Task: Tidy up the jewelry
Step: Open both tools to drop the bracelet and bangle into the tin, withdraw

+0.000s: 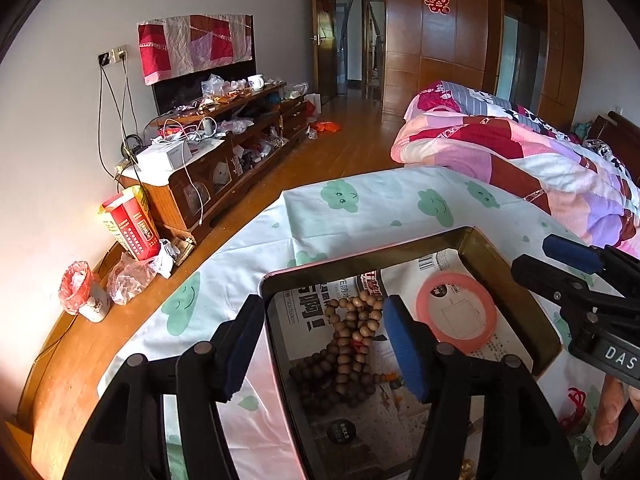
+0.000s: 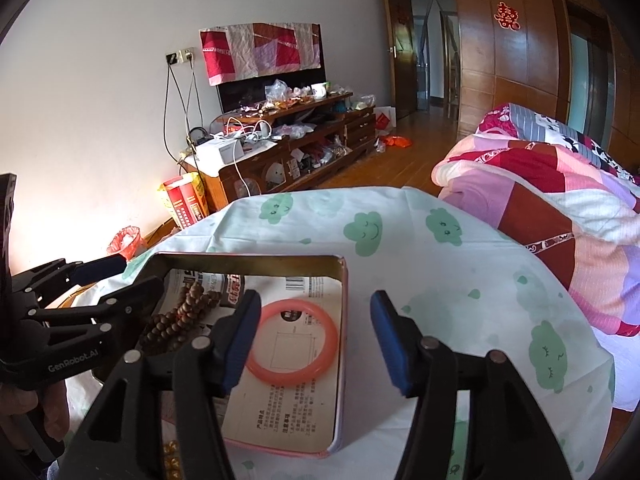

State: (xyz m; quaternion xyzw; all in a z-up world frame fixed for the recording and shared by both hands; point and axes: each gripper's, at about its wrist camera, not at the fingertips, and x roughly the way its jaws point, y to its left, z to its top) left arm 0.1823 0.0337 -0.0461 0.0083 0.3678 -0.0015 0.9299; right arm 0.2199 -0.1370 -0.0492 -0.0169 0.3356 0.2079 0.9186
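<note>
1. Left tool [image 1: 324, 348]: jaws wide, holding nothing, straddling the left wall of the tin tray [image 1: 516, 280] at lower centre of its view.
2. One wooden bead strand [image 1: 344, 344] lies heaped in the tray's left half.
3. One pink bangle [image 2: 292, 344] lies flat in the right half, apart from the beads.
4. Right tool [image 2: 316, 344]: jaws wide, empty, above the tray's right wall.
5. Both pieces sit inside, so sorting looks well along; a small red-corded trinket [image 1: 576, 404] at lower right appears still outside on the cloud-print cloth [image 2: 460, 280].
</note>
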